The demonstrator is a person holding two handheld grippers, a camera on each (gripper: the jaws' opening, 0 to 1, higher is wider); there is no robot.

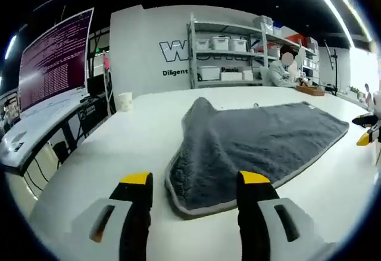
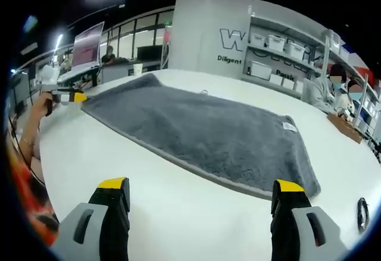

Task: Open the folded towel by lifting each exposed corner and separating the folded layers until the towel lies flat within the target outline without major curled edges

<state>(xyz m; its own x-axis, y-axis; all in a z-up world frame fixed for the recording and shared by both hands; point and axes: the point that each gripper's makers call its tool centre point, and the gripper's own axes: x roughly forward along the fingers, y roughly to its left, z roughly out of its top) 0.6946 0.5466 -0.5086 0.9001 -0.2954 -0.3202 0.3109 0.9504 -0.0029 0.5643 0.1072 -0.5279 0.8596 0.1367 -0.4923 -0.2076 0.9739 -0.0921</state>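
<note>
A grey towel [image 1: 256, 142] lies spread on the white table [image 1: 119, 148]. Its left part rises in a soft hump [image 1: 202, 105]. The near corner [image 1: 184, 204] sits on the table between my left gripper's [image 1: 195, 181] wide-open jaws, and nothing is gripped. At the right edge of this view, my right gripper [image 1: 364, 131] hovers beside the towel. In the right gripper view the towel [image 2: 196, 130] stretches across the table with a white tag [image 2: 290, 126] near its right end. My right gripper [image 2: 201, 186] stands open, short of the towel's near edge. A hand holds my left gripper [image 2: 66, 97] at the towel's far left corner.
A white cup [image 1: 125, 101] stands on the table's far side. A big monitor [image 1: 53, 59] and desks are on the left, and shelves with bins [image 1: 229, 59] at the back. A person [image 2: 333, 88] sits at the table's far right. A small dark ring [image 2: 362, 213] lies near my right jaw.
</note>
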